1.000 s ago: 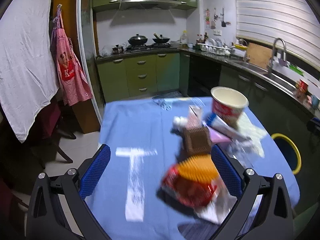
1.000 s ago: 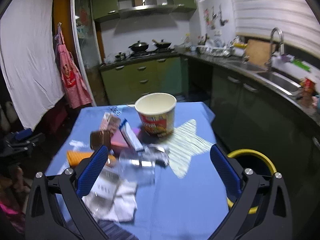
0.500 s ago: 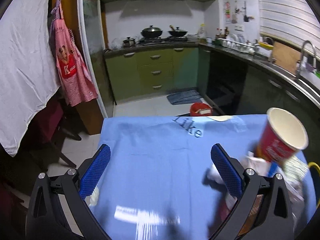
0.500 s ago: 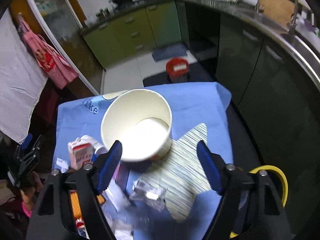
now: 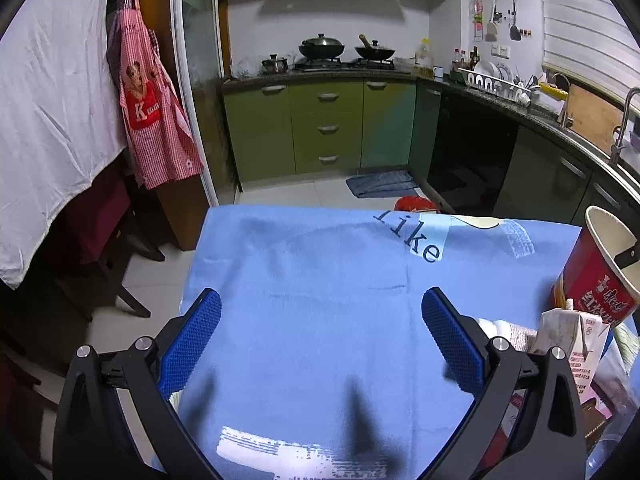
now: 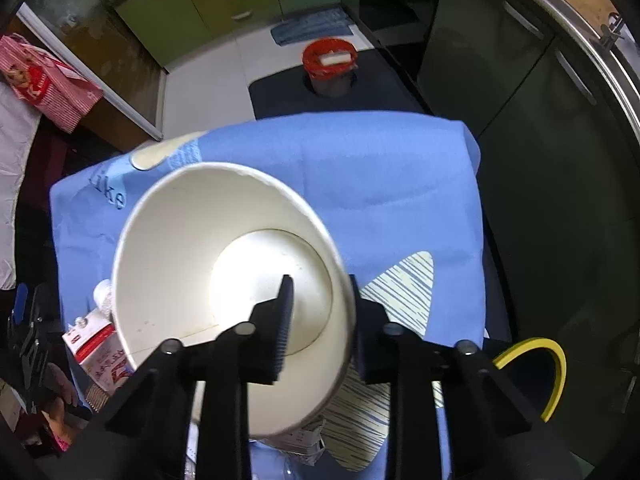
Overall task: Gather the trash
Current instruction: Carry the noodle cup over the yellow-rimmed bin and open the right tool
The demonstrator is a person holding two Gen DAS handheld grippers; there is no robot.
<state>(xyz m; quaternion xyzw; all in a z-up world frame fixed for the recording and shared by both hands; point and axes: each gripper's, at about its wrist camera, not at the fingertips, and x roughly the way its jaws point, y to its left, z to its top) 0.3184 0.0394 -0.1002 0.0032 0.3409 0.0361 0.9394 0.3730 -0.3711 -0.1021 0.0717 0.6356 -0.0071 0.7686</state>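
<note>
At six o'clock, right gripper (image 6: 320, 320) closing across paper cup (image 6: 224, 280) rim: light, crushable; left gripper (image 5: 320, 344) spread, empty.

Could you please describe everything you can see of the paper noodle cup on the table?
The paper noodle cup is a wide tapered tub, red and printed outside, plain white and empty inside. It stands on the blue tablecloth, seemingly tilted, beside a milk carton. The right gripper straddles its rim, one finger inside and one outside, jaws closing.

right gripper (image 6: 318, 312) now astride cup rim (image 6: 344, 280) (closing)
</note>
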